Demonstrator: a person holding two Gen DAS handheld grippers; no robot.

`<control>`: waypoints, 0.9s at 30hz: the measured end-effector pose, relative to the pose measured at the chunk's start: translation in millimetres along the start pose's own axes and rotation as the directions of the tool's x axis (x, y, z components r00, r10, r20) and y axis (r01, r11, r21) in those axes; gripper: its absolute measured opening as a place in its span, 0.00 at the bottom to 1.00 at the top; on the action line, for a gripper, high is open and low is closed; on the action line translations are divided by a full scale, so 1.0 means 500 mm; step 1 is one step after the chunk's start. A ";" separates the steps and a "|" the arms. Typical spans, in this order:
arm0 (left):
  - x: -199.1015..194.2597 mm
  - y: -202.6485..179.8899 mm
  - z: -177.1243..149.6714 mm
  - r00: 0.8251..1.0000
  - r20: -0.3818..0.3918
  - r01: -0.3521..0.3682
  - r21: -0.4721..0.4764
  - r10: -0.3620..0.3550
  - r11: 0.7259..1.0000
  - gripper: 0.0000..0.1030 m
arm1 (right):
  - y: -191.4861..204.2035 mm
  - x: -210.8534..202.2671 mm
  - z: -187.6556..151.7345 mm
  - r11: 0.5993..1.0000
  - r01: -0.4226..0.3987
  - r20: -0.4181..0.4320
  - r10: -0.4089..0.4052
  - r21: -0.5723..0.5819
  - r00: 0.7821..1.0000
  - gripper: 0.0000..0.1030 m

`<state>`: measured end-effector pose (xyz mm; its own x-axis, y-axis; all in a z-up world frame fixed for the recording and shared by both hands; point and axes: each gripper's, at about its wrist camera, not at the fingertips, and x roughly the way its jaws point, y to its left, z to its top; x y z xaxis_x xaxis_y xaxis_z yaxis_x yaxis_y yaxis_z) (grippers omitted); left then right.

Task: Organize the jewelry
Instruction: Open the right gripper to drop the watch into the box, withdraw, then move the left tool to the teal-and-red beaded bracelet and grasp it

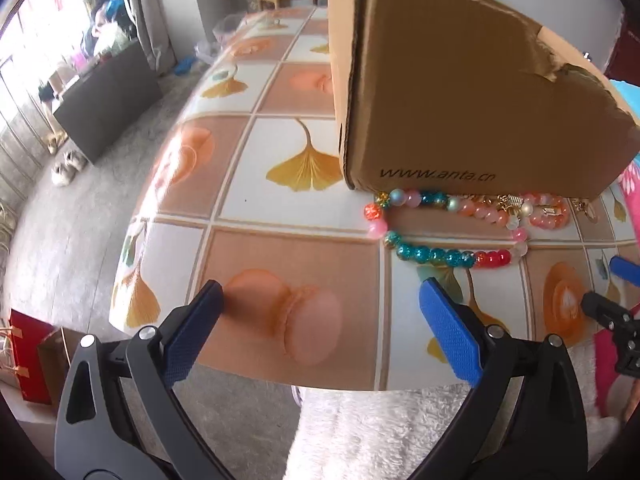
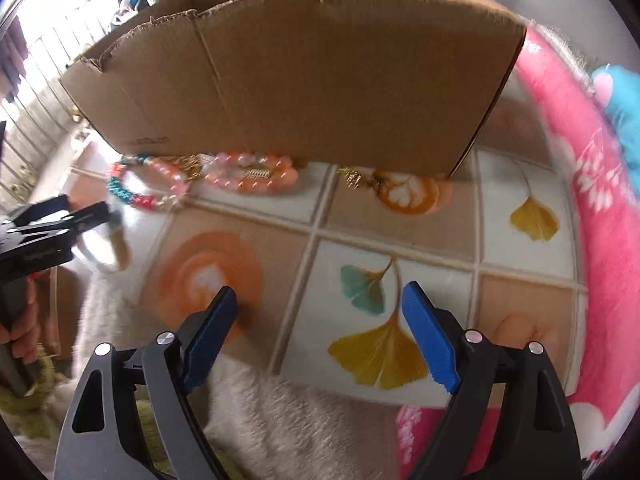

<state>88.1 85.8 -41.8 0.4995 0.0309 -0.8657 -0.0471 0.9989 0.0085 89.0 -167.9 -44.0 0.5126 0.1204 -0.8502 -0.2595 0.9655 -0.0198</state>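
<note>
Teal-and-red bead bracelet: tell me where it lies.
Left wrist view, right of centre: the bead bracelet lies on the table, below the cardboard box.

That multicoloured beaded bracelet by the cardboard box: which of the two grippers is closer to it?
Left, it seems. The open left gripper sits just in front of the multicoloured beaded bracelet, which lies slightly to its right. The open right gripper is farther back, with the bracelet well off to its left.

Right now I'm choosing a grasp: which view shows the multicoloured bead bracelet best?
The left wrist view: the multicoloured bead bracelet lies sharp, its loop nearly whole, beside the cardboard box. The right wrist view shows it small and blurred.
</note>
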 end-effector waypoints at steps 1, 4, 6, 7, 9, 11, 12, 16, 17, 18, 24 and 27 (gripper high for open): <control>-0.001 0.003 -0.004 1.000 0.011 0.005 -0.003 -0.005 1.000 0.92 | 0.002 0.002 0.001 1.000 0.017 0.002 -0.017 -0.007 1.000 0.87; -0.002 0.000 -0.011 0.999 0.038 0.006 0.006 -0.006 1.000 0.93 | -0.010 0.009 0.005 0.999 0.001 -0.021 0.000 0.034 1.000 0.94; -0.004 -0.008 -0.017 0.999 0.046 0.003 0.013 -0.004 1.000 0.93 | -0.017 0.014 0.007 0.999 0.013 -0.019 -0.012 0.038 1.000 0.94; -0.004 -0.008 -0.017 0.999 0.042 0.002 0.014 -0.003 1.000 0.93 | -0.019 0.014 0.007 0.999 0.010 -0.014 -0.010 0.036 1.000 0.94; -0.001 -0.005 -0.013 0.999 0.032 0.007 0.010 -0.008 1.000 0.93 | -0.022 0.016 0.009 0.999 0.009 -0.014 -0.009 0.032 1.000 0.94; -0.001 -0.005 -0.009 1.000 0.027 0.004 0.009 -0.004 1.000 0.93 | -0.031 0.016 0.003 0.999 0.011 -0.019 -0.010 0.038 1.000 0.94; 0.000 -0.004 -0.008 1.000 0.025 0.004 0.006 -0.004 1.000 0.93 | -0.032 0.016 0.000 0.999 0.015 -0.024 -0.014 0.046 1.000 0.94; -0.001 -0.006 -0.012 0.999 0.039 -0.002 0.008 0.001 1.000 0.93 | -0.025 0.014 -0.006 0.998 0.027 -0.016 -0.026 0.057 1.000 0.94; -0.003 -0.007 -0.013 0.999 0.045 -0.002 0.008 0.002 1.000 0.93 | -0.022 0.012 -0.006 0.998 0.028 -0.024 -0.027 0.061 0.999 0.94; -0.002 -0.006 -0.014 0.999 0.046 -0.002 0.006 0.001 1.000 0.93 | -0.024 0.011 -0.006 0.998 0.025 -0.044 -0.022 0.063 0.999 0.94; -0.002 -0.002 -0.015 0.999 0.048 0.003 0.002 -0.003 1.000 0.93 | -0.015 -0.027 0.002 0.996 -0.086 -0.065 0.088 0.025 0.994 0.91; -0.003 0.001 -0.016 0.999 0.041 0.019 0.021 -0.020 1.000 0.93 | 0.006 -0.062 0.017 0.972 -0.234 0.021 0.234 0.009 0.972 0.86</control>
<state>80.4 85.9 -44.7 0.5355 0.0127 -0.8444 -0.0197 0.9998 0.0025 79.2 -166.6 -13.3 0.4551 0.3478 -0.8197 -0.3650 0.9125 0.1845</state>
